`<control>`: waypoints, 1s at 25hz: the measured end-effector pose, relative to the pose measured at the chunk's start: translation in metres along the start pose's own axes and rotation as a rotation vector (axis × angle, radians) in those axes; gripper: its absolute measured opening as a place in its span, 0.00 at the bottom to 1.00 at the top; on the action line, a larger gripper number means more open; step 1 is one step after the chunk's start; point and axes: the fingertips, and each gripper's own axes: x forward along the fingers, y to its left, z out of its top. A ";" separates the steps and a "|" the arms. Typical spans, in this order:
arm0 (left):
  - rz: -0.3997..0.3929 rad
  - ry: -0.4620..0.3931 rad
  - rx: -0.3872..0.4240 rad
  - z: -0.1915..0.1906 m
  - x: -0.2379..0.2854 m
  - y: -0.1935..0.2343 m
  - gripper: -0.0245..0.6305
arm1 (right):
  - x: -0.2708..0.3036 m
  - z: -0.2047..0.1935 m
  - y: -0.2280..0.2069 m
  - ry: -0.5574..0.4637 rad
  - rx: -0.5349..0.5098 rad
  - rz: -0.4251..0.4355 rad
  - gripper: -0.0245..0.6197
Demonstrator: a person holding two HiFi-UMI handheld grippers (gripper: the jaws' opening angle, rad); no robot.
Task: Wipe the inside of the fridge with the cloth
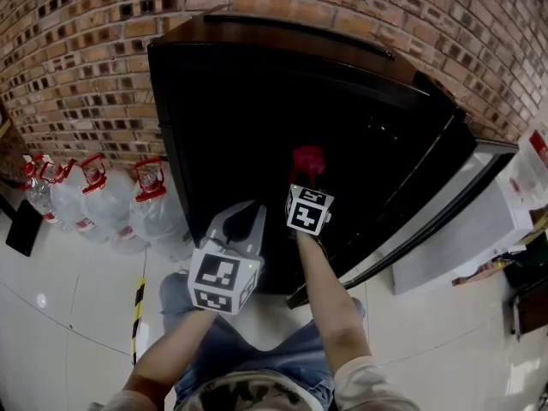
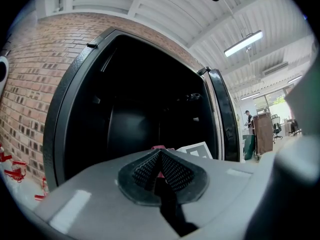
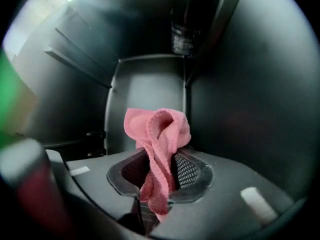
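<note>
The right gripper (image 3: 159,178) is pinching the cloth (image 3: 158,126) inside the fridge (image 1: 257,84) for wiping; the left gripper (image 2: 160,165), closed and empty, is idling outside.

Looped pink cloth (image 3: 159,134), glossy black fridge (image 1: 257,84)

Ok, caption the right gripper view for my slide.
Right gripper, jaws clamped on a crumpled pink terry cloth, held inside the dark grey fridge.

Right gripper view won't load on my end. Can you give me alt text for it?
The right hand-held gripper is shut on a bunched pink cloth, which sticks up between its jaws. It is inside the dark fridge, with grey inner walls all around.
</note>
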 end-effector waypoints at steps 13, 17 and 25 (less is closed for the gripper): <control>0.004 0.038 -0.001 -0.019 0.012 -0.023 0.03 | -0.100 -0.010 -0.006 -0.044 0.033 0.036 0.20; -0.007 0.055 0.004 -0.027 0.014 -0.034 0.03 | -0.123 -0.012 -0.001 -0.055 0.045 0.054 0.20; 0.010 0.060 -0.003 -0.027 -0.001 -0.037 0.03 | -0.161 -0.002 0.019 -0.086 0.021 0.116 0.20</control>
